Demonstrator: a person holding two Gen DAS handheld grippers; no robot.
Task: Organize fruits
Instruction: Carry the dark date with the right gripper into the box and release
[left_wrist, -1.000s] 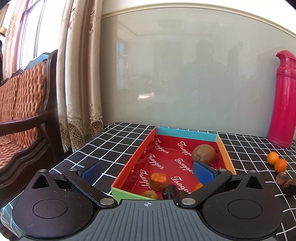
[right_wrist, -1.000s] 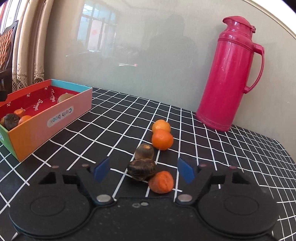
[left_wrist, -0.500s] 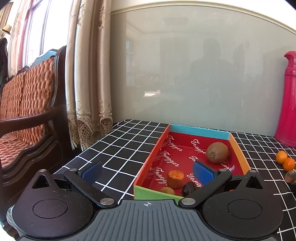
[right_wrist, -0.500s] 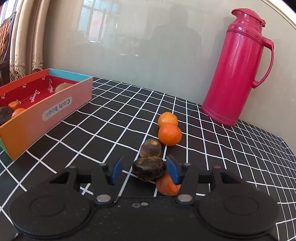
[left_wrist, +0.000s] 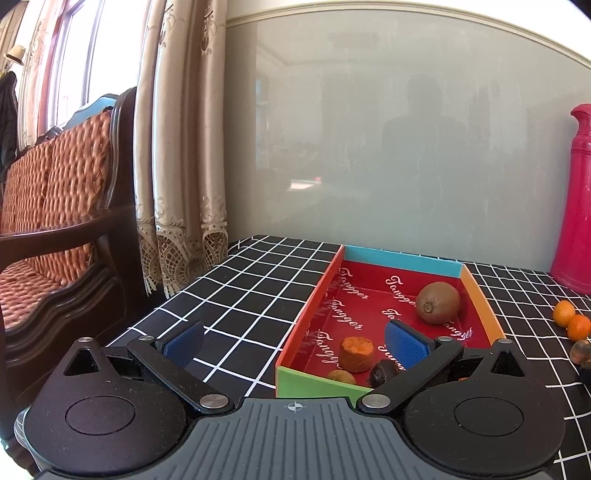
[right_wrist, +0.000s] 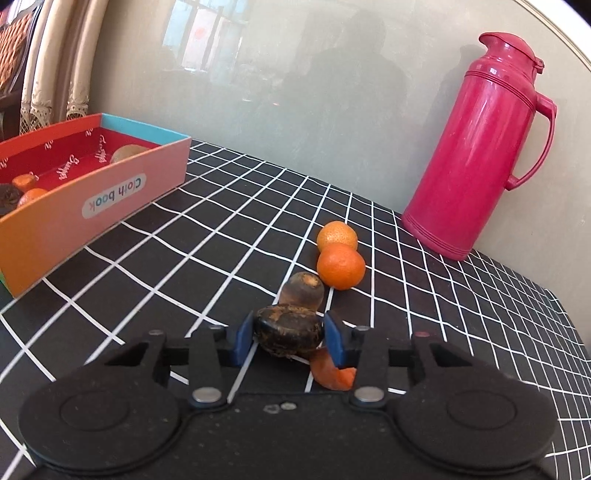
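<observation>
A: On the checked tablecloth (right_wrist: 207, 254), right of the box (right_wrist: 110, 195): right gripper (right_wrist: 290, 338) clamped on a dark fruit (right_wrist: 288, 330); brown fruit (right_wrist: 302, 287), two tangerines (right_wrist: 340, 258), red flask (right_wrist: 476, 155) beyond.

B: Left gripper (left_wrist: 295, 341) spread wide, empty. Its view alone shows the kiwi (left_wrist: 437, 302) fully and an orange chunk (left_wrist: 356, 352) inside.

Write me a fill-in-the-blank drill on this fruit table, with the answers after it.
1. The right gripper is shut on the ____ fruit.
2. The kiwi lies inside the ____.
3. Beside the two oranges stands a pink ____.
4. The left gripper is open and holds ____.

Answers: dark; box; flask; nothing
</observation>
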